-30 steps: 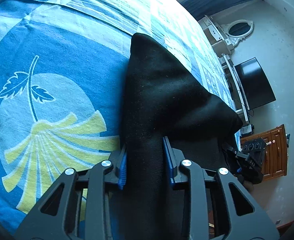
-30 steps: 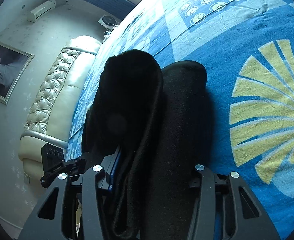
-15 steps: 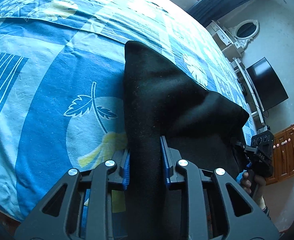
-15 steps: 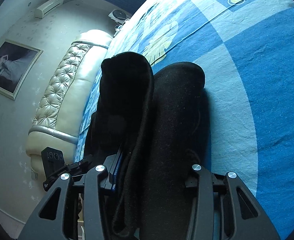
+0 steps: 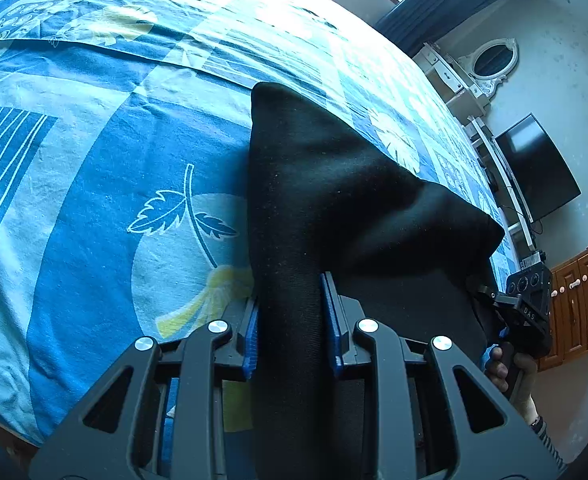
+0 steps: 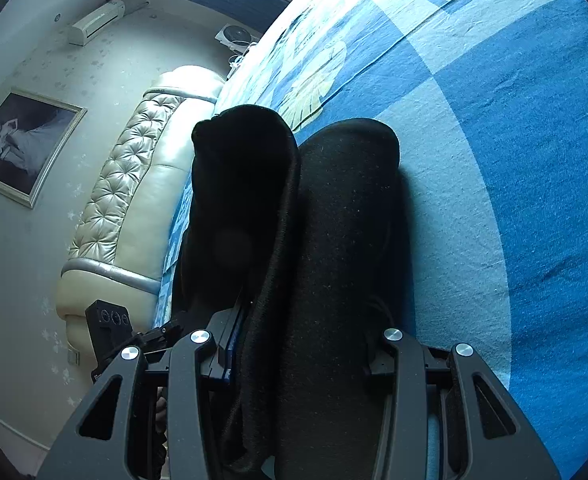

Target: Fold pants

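- The black pants point(image 5: 334, 184) hang over the bed point(image 5: 93, 184), pinched by the left claw point(image 5: 289, 320) and bunched thick in the right claw point(image 6: 306, 344).
- I'd lower both hands evenly, keeping the edges aligned.
- Only the left view shows the television point(image 5: 538, 172); only the right, the headboard point(image 6: 133, 184).
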A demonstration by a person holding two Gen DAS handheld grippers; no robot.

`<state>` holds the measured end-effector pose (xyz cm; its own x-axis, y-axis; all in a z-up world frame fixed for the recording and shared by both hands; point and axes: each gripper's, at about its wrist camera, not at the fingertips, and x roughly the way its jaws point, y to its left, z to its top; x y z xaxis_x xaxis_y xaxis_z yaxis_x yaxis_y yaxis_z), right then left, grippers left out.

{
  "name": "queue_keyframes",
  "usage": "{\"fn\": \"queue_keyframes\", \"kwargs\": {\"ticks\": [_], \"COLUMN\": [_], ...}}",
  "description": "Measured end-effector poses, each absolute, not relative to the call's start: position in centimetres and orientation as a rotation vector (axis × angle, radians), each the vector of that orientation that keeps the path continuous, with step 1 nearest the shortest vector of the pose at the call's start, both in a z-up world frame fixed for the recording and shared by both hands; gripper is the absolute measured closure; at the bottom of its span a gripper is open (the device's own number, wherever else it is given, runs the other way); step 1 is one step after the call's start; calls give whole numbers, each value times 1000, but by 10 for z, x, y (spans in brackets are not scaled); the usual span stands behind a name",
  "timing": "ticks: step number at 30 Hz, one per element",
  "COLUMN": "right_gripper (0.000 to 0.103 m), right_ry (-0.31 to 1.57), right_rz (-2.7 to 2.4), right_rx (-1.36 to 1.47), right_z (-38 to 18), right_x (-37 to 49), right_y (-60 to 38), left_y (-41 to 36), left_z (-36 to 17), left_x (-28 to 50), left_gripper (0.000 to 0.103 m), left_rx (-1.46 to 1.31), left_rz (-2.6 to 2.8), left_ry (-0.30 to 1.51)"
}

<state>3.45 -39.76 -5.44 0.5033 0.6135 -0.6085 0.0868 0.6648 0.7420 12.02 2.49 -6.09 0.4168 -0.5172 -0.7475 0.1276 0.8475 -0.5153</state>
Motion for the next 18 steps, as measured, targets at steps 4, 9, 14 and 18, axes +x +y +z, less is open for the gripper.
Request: {"fn": "queue_keyframes", "kwargs": {"ticks": [4, 9, 14, 18], "right_gripper": [60, 49, 27, 23], "right_ry": [1008, 1006, 934, 934], "right_rz": [367, 384, 315, 313], "right_rx": [810, 810, 783, 777], "right_z": [-54, -48, -24, -24], "right_x": [34, 31, 23, 51], "right_y": [-399, -404, -429, -439], "left_y": [25, 31, 60, 64], "left_z": [-61, -55, -47, -50], "left_x": [121, 115, 117, 149], "left_gripper": [76, 57, 20, 20], "left_rx": [-413, -389, -476, -507], "left_rz": [-420, -462, -508, -509], "left_ry": [1071, 1018, 963, 987]}}
